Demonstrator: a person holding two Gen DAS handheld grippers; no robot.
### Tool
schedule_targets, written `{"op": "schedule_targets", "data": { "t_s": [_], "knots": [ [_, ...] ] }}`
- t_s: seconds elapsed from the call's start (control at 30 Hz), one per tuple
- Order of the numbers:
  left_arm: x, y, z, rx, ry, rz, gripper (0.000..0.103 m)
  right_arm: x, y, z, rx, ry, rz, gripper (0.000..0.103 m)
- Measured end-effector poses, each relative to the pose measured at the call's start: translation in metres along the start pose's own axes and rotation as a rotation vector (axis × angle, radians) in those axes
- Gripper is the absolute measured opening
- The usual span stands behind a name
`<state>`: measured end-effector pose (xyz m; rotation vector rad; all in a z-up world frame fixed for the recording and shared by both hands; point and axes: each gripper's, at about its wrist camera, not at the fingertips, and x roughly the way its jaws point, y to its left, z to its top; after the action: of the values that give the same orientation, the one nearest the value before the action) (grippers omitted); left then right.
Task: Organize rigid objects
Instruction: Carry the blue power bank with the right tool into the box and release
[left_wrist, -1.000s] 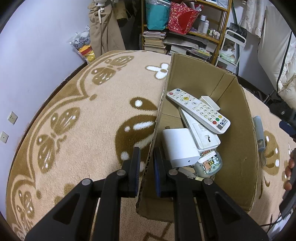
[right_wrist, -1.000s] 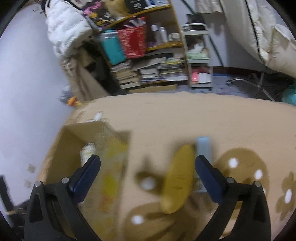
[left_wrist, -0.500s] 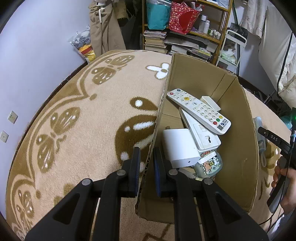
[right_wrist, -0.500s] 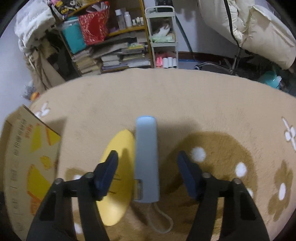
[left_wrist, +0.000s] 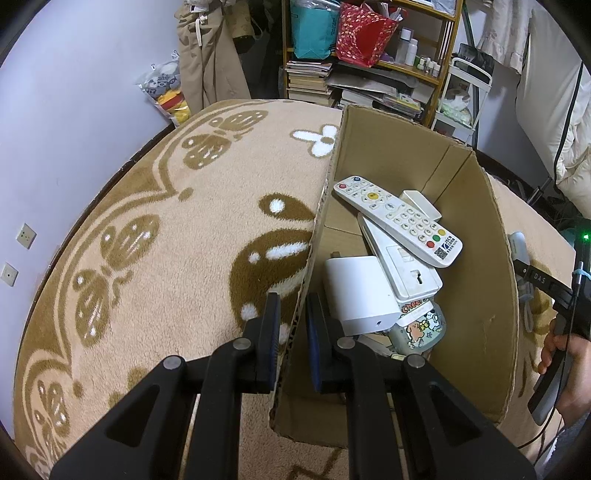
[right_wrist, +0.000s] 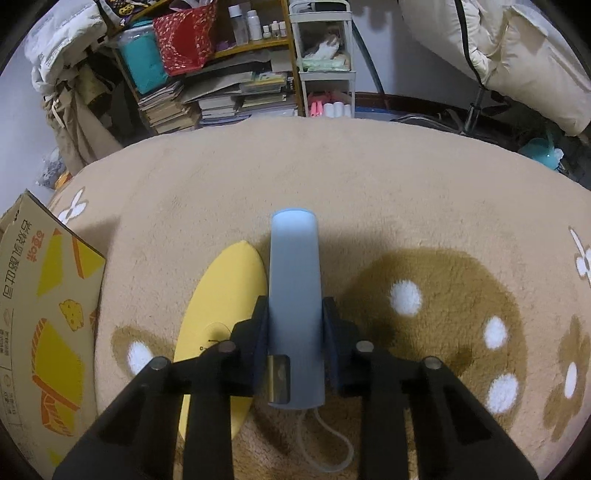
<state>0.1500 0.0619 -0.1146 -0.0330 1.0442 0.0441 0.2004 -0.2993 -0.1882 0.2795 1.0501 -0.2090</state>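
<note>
The right gripper (right_wrist: 294, 334) is closed around a long grey-blue bar-shaped device (right_wrist: 294, 306) that lies on the beige carpet (right_wrist: 369, 192), with a flat yellow oval object (right_wrist: 218, 314) touching its left side. The left gripper (left_wrist: 291, 325) is narrowed onto the left wall of an open cardboard box (left_wrist: 476, 295), one finger inside and one outside. Inside the box lie a white remote control (left_wrist: 399, 219), a white block (left_wrist: 360, 295) and other small items.
</note>
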Motion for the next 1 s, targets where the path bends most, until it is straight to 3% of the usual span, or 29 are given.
{"op": "schedule_targets", "data": {
  "t_s": [0.37, 1.0],
  "knots": [
    [0.002, -0.001, 0.000, 0.002, 0.000, 0.003, 0.013, -0.039, 0.015, -0.001, -0.048, -0.087, 0.021, 0.029],
    [0.002, -0.002, 0.000, 0.003, 0.000, 0.004, 0.013, -0.141, 0.096, 0.006, -0.171, -0.265, 0.285, 0.029]
  ]
}}
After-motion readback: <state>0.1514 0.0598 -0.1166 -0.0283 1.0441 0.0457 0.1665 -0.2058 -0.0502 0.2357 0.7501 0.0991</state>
